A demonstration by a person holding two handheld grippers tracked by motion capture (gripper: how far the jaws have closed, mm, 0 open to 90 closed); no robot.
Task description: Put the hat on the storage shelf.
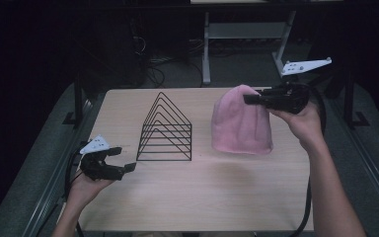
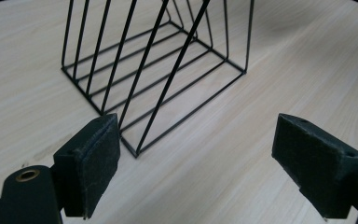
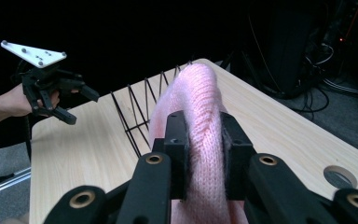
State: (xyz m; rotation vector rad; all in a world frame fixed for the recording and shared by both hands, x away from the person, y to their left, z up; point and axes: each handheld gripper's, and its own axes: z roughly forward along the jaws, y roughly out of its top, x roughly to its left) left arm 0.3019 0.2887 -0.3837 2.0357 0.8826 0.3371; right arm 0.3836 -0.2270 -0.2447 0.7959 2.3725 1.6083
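Observation:
A pink knitted hat (image 1: 240, 123) hangs by its top over the right half of the table, its brim near the wood. My right gripper (image 1: 250, 99) is shut on the hat's crown; in the right gripper view the pink knit (image 3: 204, 135) is pinched between both black jaws. A black wire rack (image 1: 166, 130) of triangular dividers stands mid-table. My left gripper (image 1: 123, 159) hovers at the left edge, jaws open and empty, pointing toward the rack. In the left gripper view the rack (image 2: 158, 70) stands just beyond the wide-apart pads (image 2: 98, 158).
The light wooden table (image 1: 202, 192) has bare wood at the front and between rack and hat. A round cable hole (image 3: 339, 176) sits near the table's right edge. Desk legs and cables (image 1: 207, 49) lie on the floor beyond the far edge.

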